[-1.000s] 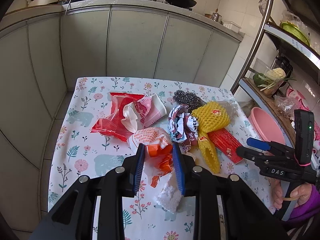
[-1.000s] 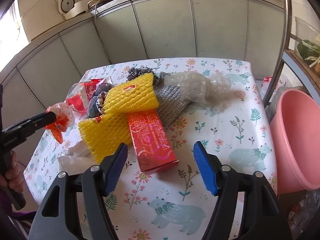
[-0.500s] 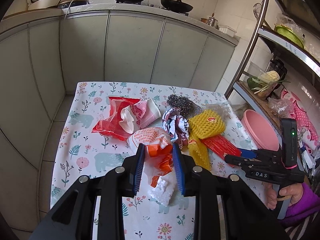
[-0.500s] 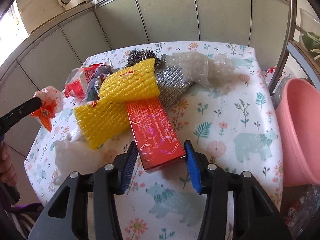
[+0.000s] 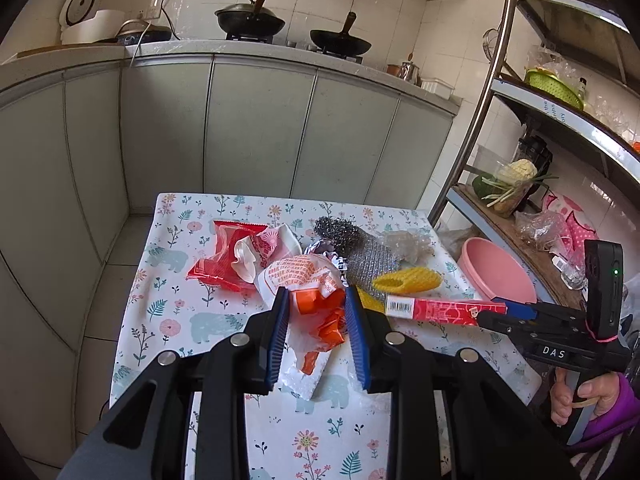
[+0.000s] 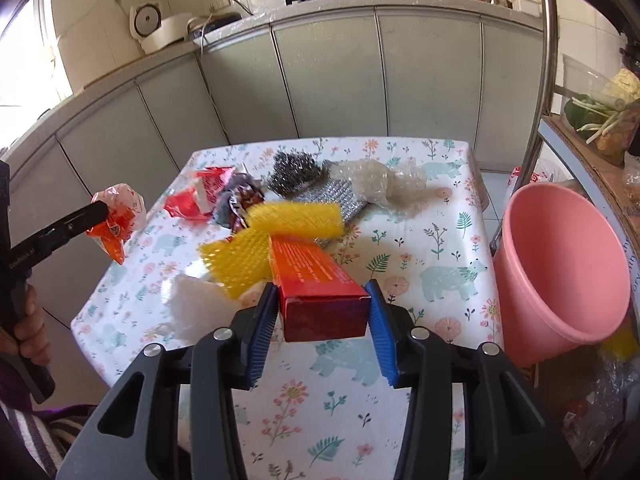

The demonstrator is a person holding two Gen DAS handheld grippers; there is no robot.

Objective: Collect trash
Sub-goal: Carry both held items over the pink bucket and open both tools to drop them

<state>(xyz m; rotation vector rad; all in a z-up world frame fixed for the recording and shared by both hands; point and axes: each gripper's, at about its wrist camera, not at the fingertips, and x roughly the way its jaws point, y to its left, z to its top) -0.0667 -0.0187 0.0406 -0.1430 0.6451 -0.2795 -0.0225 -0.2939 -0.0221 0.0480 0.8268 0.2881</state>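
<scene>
An orange wrapper point(image 5: 320, 316) was clamped in the left hand-held gripper point(image 5: 318, 330), a red box point(image 6: 320, 292) in the right hand-held gripper point(image 6: 322, 330); most trash remained on the worktop point(image 6: 440, 240), the pink bucket point(image 6: 560, 272) at right seemingly unfilled.

Right tongs point(image 6: 323, 312) clamp red box point(image 6: 316, 292) above table point(image 6: 400, 360).

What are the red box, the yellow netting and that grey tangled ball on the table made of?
Red box: looks like glossy printed cardboard, with crisp folded edges and a barcode label.
Yellow netting: seems soft foam mesh, matte, with open diamond holes, the kind that sleeves fruit.
Grey ball: probably steel wire scourer, given its shiny tangled curls.
</scene>
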